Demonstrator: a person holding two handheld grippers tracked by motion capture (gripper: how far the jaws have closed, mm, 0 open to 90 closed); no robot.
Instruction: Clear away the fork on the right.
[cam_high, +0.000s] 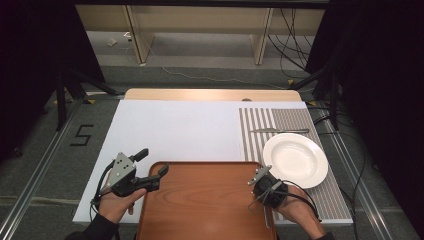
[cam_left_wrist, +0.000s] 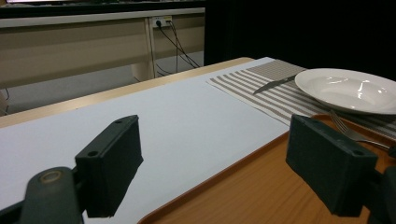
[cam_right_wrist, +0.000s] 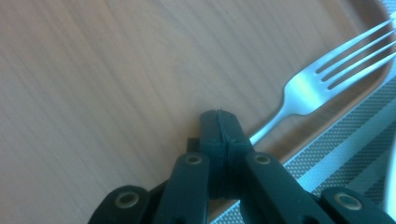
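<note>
From above, the right gripper (cam_high: 262, 176) pinches a silver metal fork (cam_high: 265, 210) at the brown wooden tray (cam_high: 200, 200)'s right rim, beside the white plate (cam_high: 295, 160); left gripper view: fingers (cam_left_wrist: 112, 163) spread, idle; right gripper view: fingers (cam_right_wrist: 219, 140) pressed together on the handle, apparently for lifting.

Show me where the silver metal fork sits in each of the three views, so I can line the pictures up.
High view: the silver metal fork is near the wooden tray's right edge, under the right gripper.
Left gripper view: fork at right, on the tray rim, below the white plate.
Right gripper view: fork upper right, handle running into the closed jaws.
Shared landmark: the striped grey placemat.
</note>
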